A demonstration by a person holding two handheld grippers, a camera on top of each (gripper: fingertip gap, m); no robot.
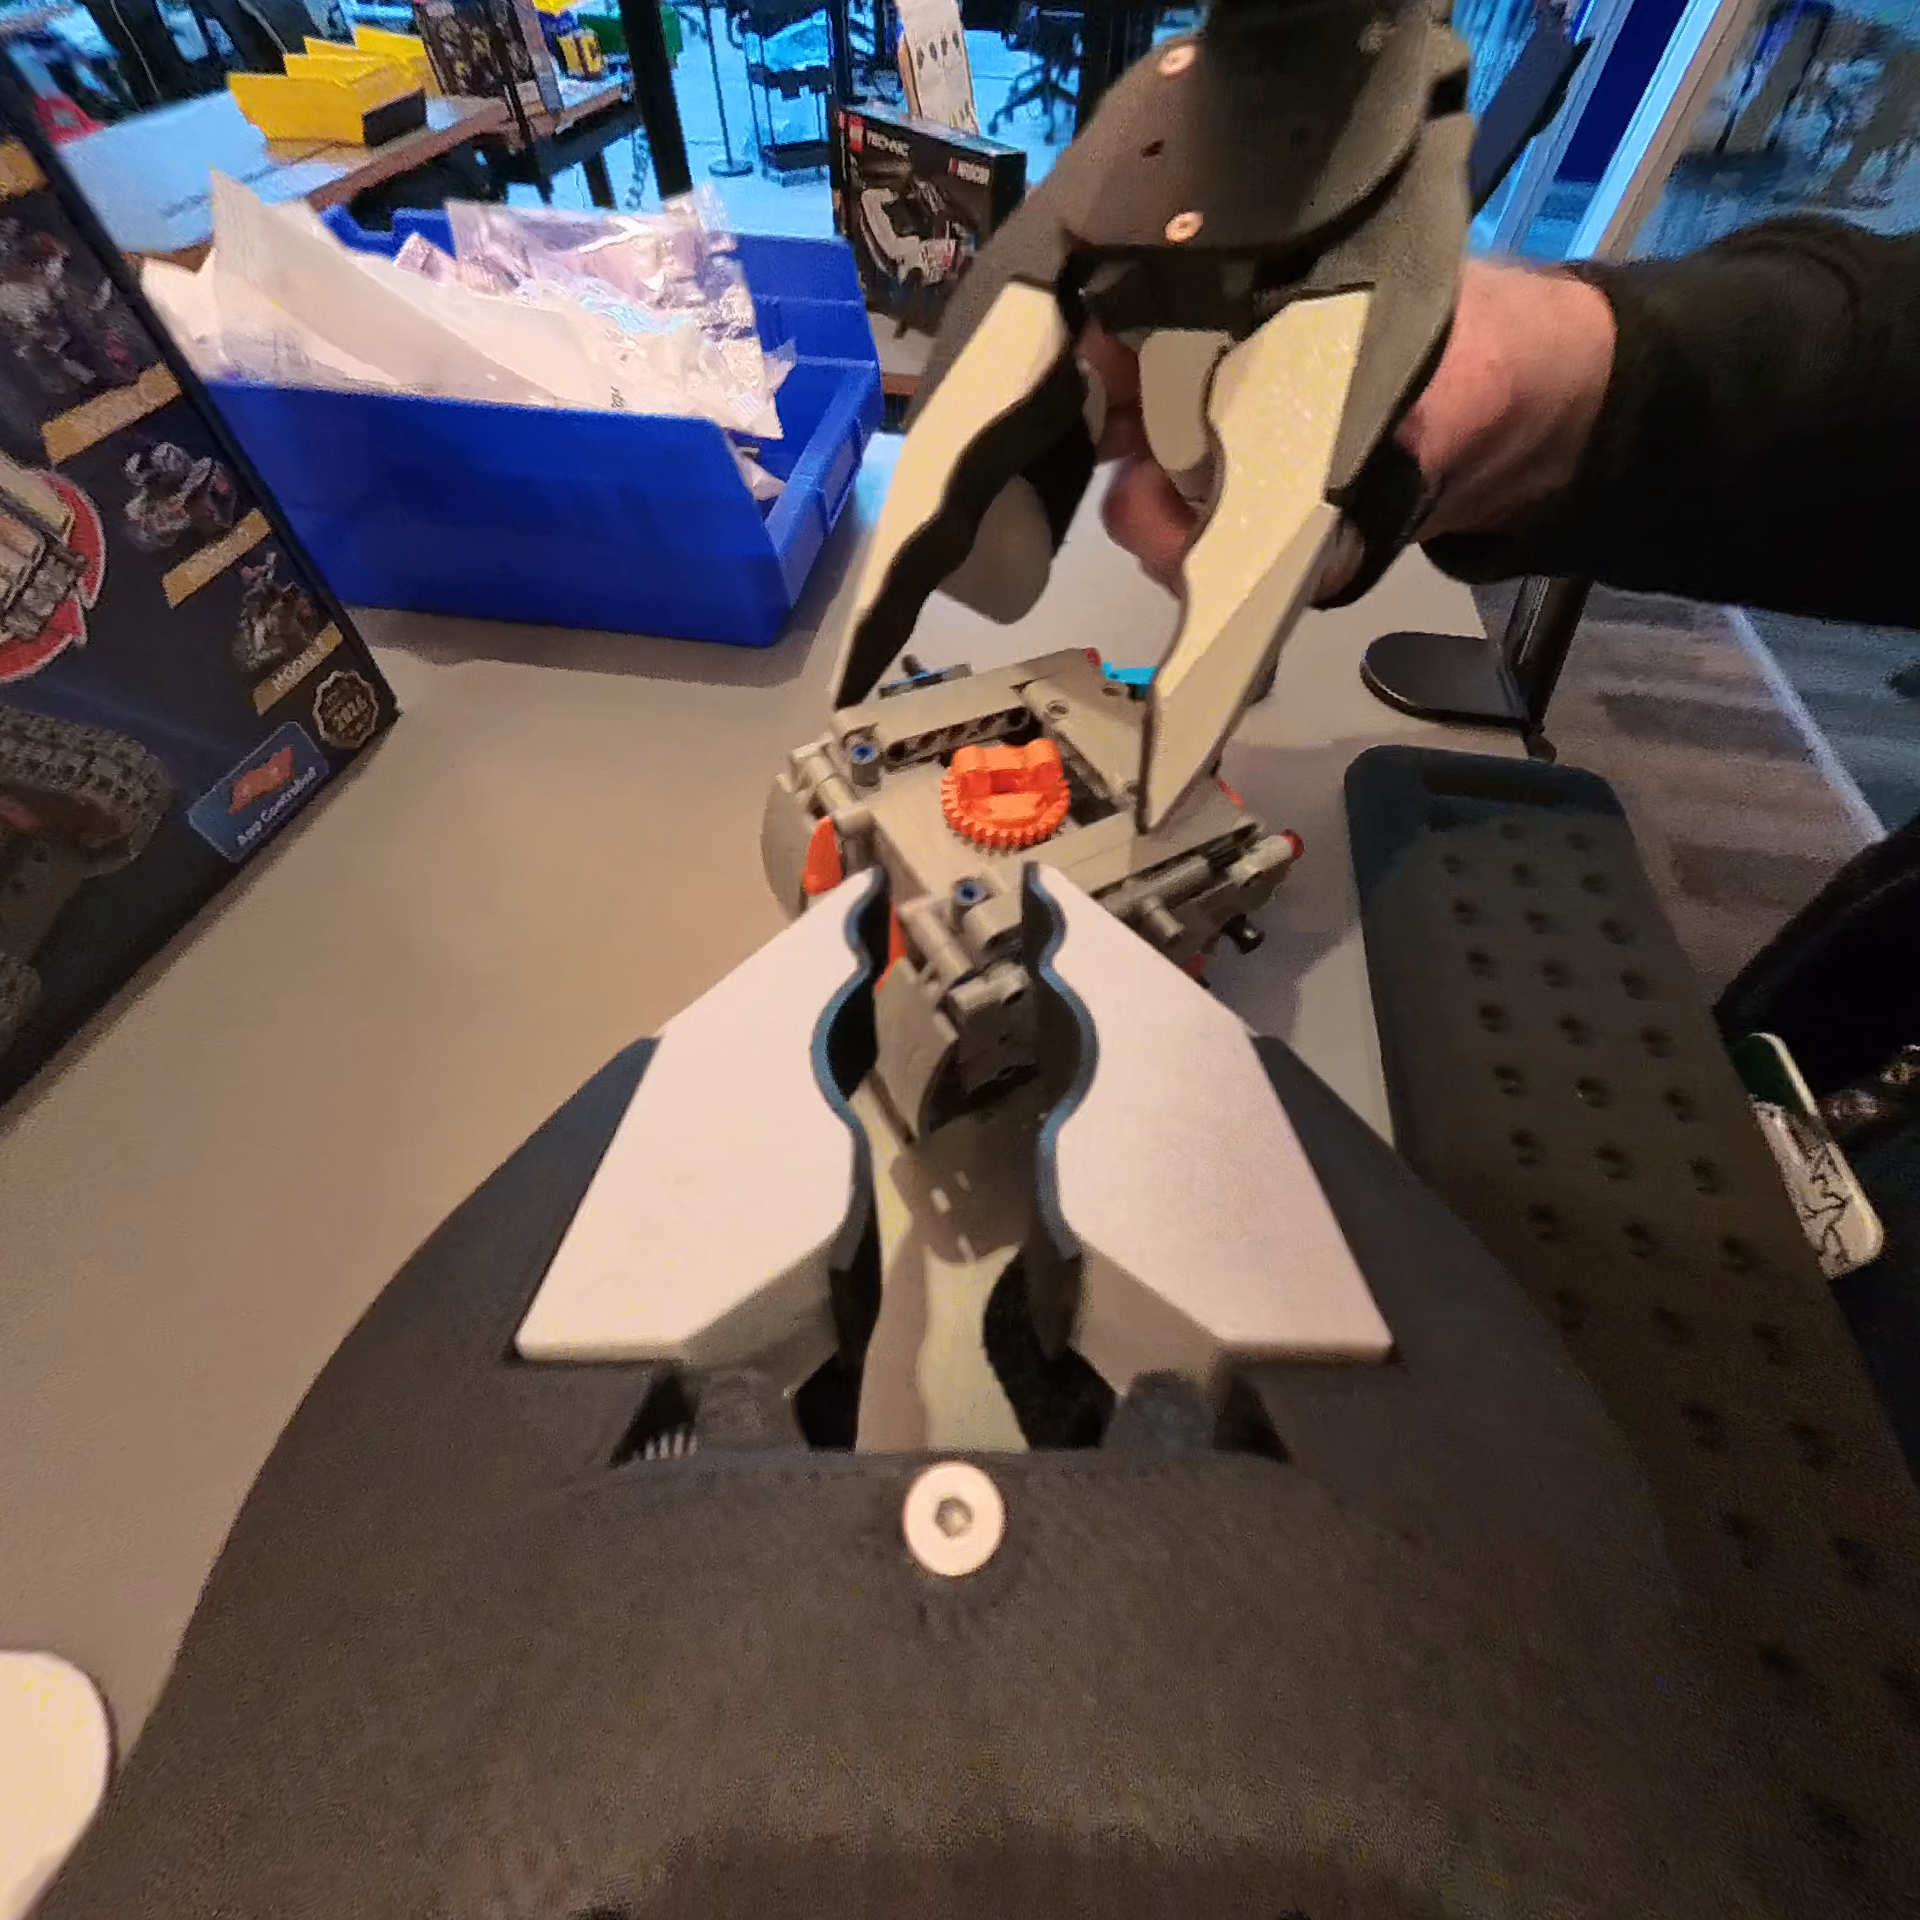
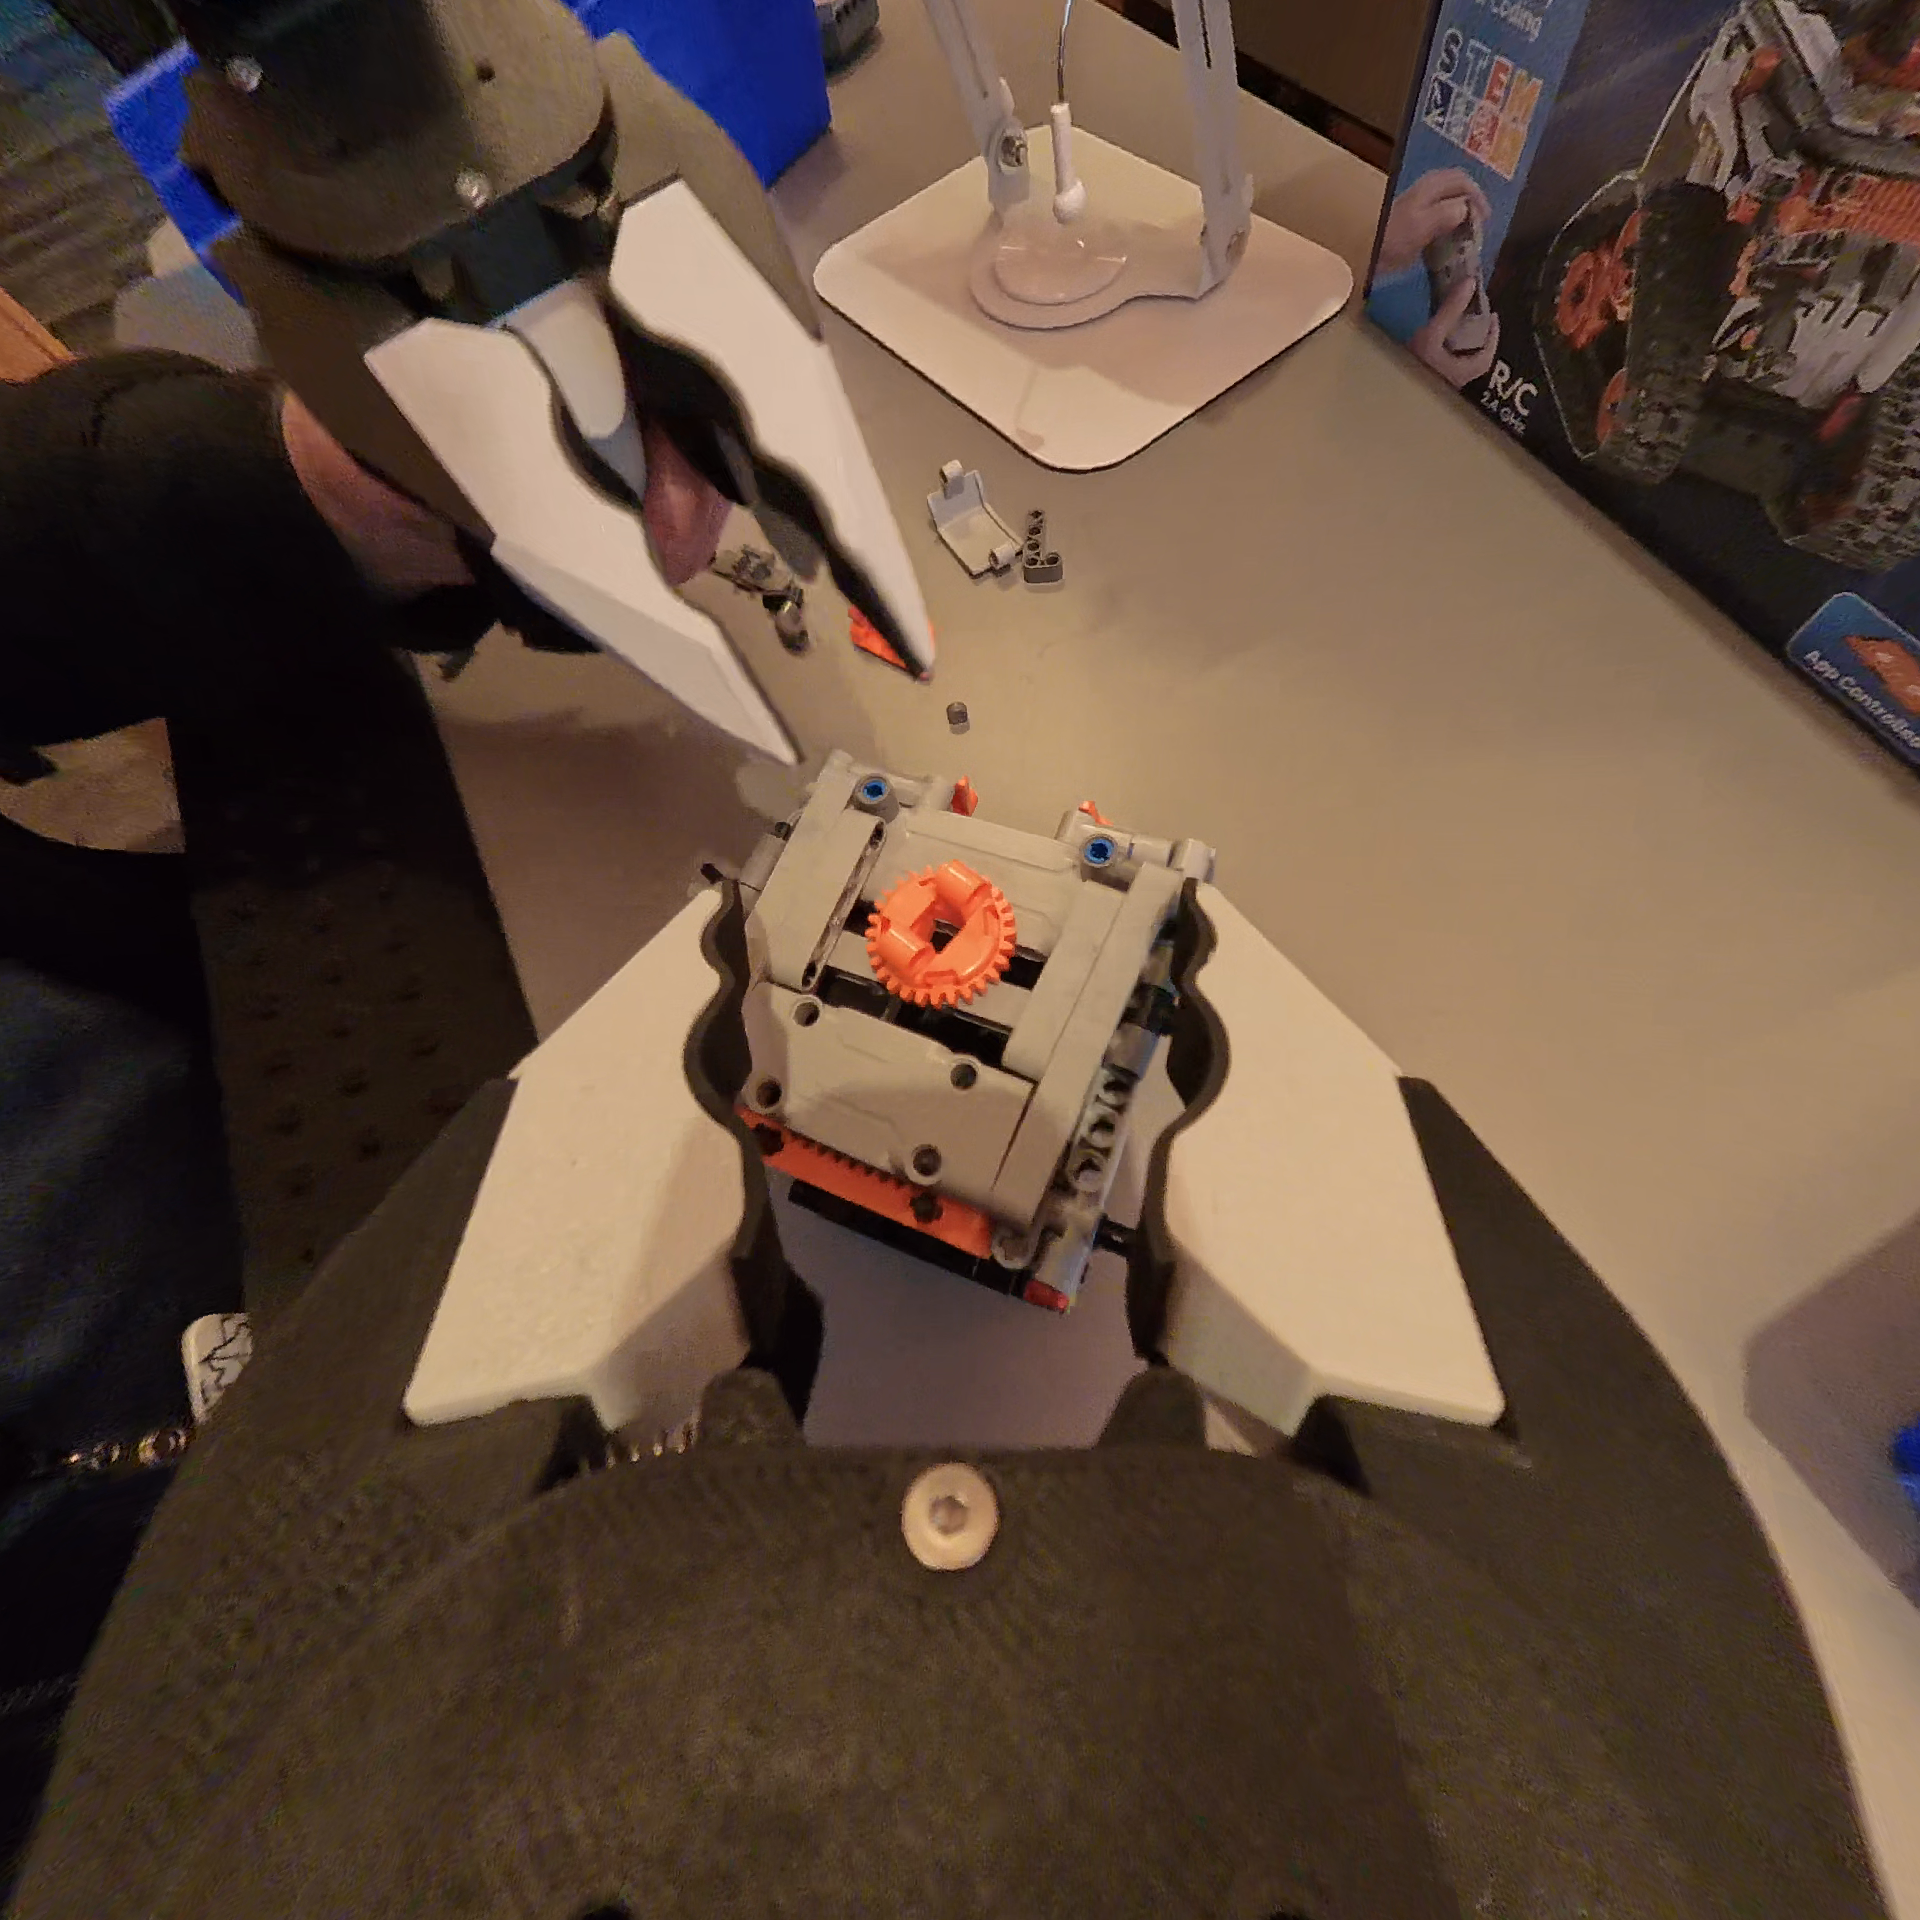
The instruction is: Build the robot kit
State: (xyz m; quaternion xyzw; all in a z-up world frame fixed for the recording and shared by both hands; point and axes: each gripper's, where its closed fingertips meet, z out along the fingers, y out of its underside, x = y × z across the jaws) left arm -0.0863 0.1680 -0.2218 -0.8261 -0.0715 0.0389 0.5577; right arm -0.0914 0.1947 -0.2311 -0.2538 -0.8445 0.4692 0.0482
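Note:
A grey brick model [image 2: 914, 1081] with an orange gear [image 2: 940, 930] on top sits on the grey table [image 2: 1403, 831]. My right gripper [image 2: 956, 902] has a finger against each side of the model and is shut on it. In the left wrist view it reaches down from the upper right [image 1: 997, 761] over the model [image 1: 904, 821] and its gear [image 1: 1003, 795]. My left gripper [image 1: 956, 883] is open, with its tips just off the model's end and holding nothing. In the right wrist view it shows at the upper left [image 2: 860, 710], by the model's far corner.
A blue bin [image 1: 540, 499] of plastic bags stands behind, and a printed box [image 1: 156, 623] to the left. A black perforated pad [image 1: 1558, 1039] lies to the right. A white stand base [image 2: 1081, 312], loose grey pieces [image 2: 987, 530], a small orange piece [image 2: 883, 636] and another box [image 2: 1714, 312] lie beyond the model. The tips of both grippers are at nearly the same place.

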